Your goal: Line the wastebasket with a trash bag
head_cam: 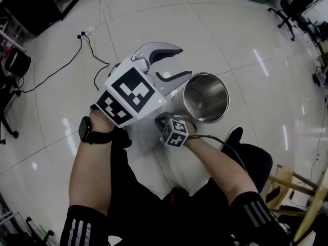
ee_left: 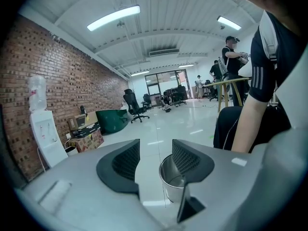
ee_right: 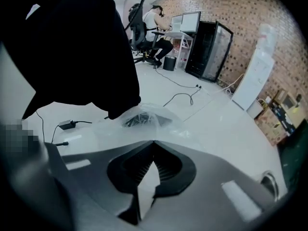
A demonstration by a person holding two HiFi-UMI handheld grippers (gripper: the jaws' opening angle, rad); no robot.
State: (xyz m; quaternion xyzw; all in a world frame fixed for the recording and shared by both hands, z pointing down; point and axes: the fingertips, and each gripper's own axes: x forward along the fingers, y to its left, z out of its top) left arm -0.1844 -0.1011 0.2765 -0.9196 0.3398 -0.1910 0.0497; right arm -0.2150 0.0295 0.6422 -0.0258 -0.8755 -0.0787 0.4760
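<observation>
On the white tiled floor [head_cam: 230, 29], just ahead of the person's knees, the steel wastebasket [head_cam: 206, 97] stands upright with its open mouth up and no liner in it; the left tool [head_cam: 171, 63] is held over the floor beside it, jaws spread partway with nothing between them; in the left gripper view the wastebasket [ee_left: 172, 179] shows beyond those jaws, partly behind the right-hand one. The right tool [ee_right: 153, 143] has its jaws pressed together at the tips, pinching the thin film of the trash bag [ee_right: 144, 121], which billows clear and crumpled just past them; from the head view the trash bag [head_cam: 139, 133] hangs pale under the left tool, near the wastebasket but outside it; a black cable [head_cam: 87, 50] trails across the floor further off.
</observation>
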